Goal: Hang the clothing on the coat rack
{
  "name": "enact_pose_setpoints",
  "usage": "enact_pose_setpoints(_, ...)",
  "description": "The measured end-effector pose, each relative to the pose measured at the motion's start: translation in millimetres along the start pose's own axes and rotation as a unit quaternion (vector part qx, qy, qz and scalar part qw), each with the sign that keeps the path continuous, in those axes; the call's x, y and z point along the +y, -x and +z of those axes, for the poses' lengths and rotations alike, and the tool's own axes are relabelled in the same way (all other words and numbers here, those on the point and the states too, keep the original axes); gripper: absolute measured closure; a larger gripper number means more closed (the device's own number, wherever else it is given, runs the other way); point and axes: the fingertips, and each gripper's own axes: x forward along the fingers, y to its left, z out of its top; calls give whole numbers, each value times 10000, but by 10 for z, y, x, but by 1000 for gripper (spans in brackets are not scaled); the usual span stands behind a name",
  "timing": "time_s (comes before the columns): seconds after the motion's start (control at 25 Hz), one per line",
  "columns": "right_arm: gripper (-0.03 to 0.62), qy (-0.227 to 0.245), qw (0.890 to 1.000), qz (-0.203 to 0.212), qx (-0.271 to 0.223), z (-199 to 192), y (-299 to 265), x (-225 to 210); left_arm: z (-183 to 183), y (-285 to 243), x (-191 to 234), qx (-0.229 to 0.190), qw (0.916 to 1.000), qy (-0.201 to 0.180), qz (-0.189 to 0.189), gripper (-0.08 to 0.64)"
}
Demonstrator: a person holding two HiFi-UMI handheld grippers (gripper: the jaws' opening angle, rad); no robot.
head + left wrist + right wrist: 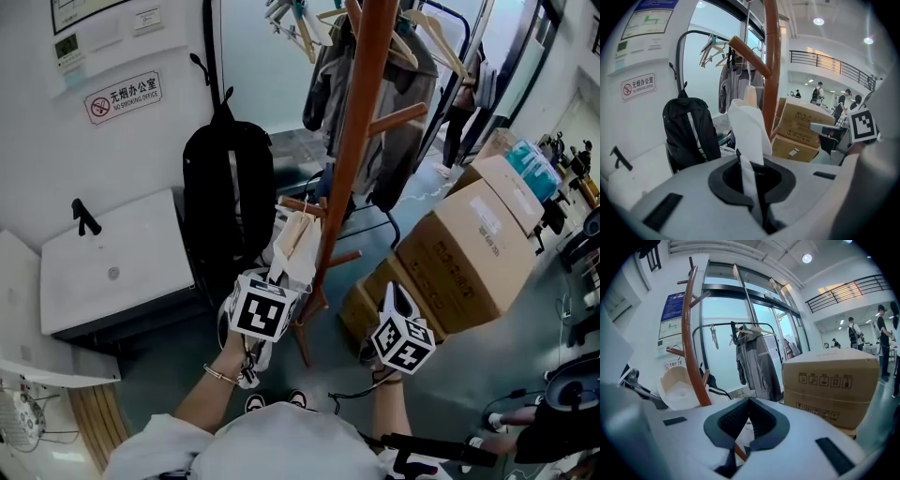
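Note:
A tall brown wooden coat rack (361, 122) with side pegs stands in front of me. A cream-white cap (295, 246) hangs against the rack's pole near a low peg (302, 204). My left gripper (281, 274) is shut on it. In the left gripper view the white fabric (747, 126) rises from between the shut jaws of that gripper (749, 161), just left of the pole (771, 70) and below a slanted peg (749, 56). My right gripper (395, 292) is right of the pole's foot. Seen in its own view, the right gripper (749, 401) is shut on nothing, with the cap (678, 387) and pole (691, 343) to its left.
A black backpack (228, 187) hangs on the wall left of the rack, above a white cabinet (112, 262). Stacked cardboard boxes (478, 239) sit to the right. Behind the rack a metal clothes rail (450, 37) carries hangers and a grey jacket (398, 103).

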Motion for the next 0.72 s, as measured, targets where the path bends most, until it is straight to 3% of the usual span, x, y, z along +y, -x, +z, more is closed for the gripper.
enact_pose_setpoints(0.72, 571, -116, 9998, -93, 93, -115, 52, -147, -112, -173, -186, 160, 9997, -90, -143, 545)
